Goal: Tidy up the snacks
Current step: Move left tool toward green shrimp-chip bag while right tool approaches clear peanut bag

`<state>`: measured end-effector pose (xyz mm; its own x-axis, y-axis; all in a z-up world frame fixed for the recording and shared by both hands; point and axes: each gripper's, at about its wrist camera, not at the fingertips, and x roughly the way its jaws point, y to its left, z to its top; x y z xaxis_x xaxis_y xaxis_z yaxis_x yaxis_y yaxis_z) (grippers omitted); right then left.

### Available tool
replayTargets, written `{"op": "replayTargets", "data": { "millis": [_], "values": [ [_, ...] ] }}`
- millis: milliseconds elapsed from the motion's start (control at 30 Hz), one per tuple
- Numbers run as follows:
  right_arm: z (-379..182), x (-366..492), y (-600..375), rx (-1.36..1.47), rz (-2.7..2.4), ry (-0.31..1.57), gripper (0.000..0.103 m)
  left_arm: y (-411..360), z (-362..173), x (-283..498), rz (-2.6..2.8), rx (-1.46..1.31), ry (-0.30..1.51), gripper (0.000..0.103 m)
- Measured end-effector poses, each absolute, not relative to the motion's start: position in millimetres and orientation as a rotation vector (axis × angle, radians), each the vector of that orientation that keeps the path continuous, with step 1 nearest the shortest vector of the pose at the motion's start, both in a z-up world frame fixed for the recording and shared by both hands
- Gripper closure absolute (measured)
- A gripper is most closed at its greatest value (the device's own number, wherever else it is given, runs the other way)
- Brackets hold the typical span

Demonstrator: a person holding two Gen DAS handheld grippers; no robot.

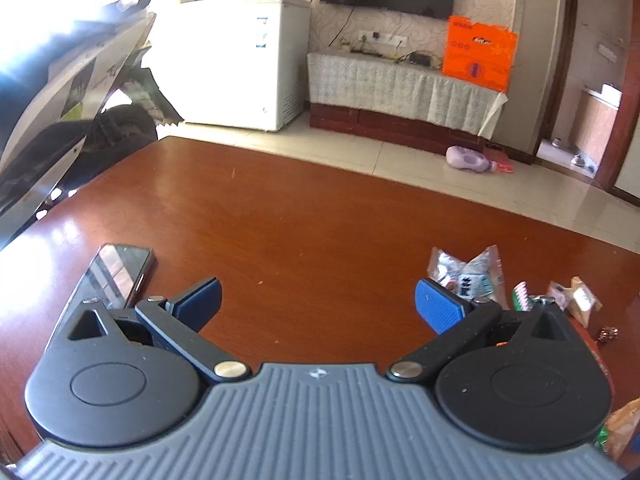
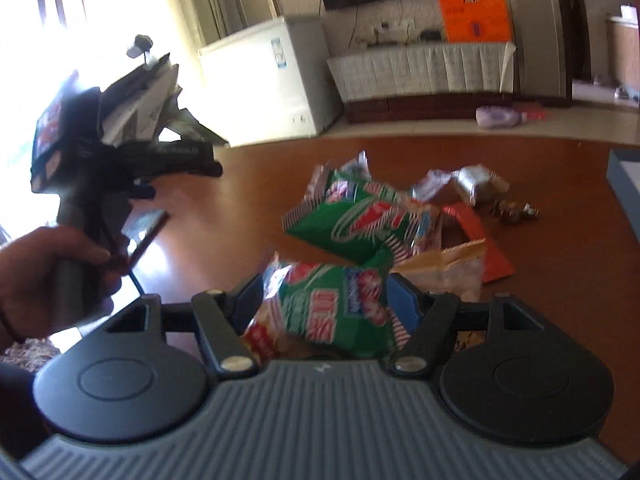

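Observation:
My left gripper [image 1: 318, 306] is open above the bare wooden table [image 1: 300, 220], nothing between its blue pads. A silver snack wrapper [image 1: 466, 270] and small packets [image 1: 576, 300] lie just right of its right finger. My right gripper [image 2: 326, 304] is shut on a green snack packet [image 2: 336, 308], held between its fingers. On the table ahead lie another green packet [image 2: 360, 216], an orange packet [image 2: 480, 236], a clear bag [image 2: 452, 272], a silver wrapper [image 2: 468, 180] and small candies [image 2: 514, 210]. A hand holds the left gripper [image 2: 92, 168] at the left of the right wrist view.
A black phone [image 1: 116, 276] lies on the table left of my left gripper. A grey box edge [image 2: 624, 184] shows at the table's far right. Beyond the table stand a white freezer [image 1: 240, 60], a covered TV cabinet [image 1: 400, 88] and a scooter [image 1: 80, 92].

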<state>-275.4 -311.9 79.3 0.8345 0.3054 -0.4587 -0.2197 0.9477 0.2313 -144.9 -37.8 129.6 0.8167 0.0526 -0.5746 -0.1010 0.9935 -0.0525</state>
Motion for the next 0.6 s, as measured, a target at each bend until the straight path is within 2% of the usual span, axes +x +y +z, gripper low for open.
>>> {"op": "replayTargets", "data": {
  "millis": [133, 600],
  "values": [
    [89.6, -291.3, -312.7, 0.057, 0.164, 0.395, 0.033, -43.5, 133.2, -152.0, 0.030, -0.093, 0.605, 0.000],
    [84.9, -301.1, -337.0, 0.097, 0.093, 0.485, 0.033, -114.4, 135.6, -169.1, -0.130, 0.008, 0.578, 0.000]
  ]
}}
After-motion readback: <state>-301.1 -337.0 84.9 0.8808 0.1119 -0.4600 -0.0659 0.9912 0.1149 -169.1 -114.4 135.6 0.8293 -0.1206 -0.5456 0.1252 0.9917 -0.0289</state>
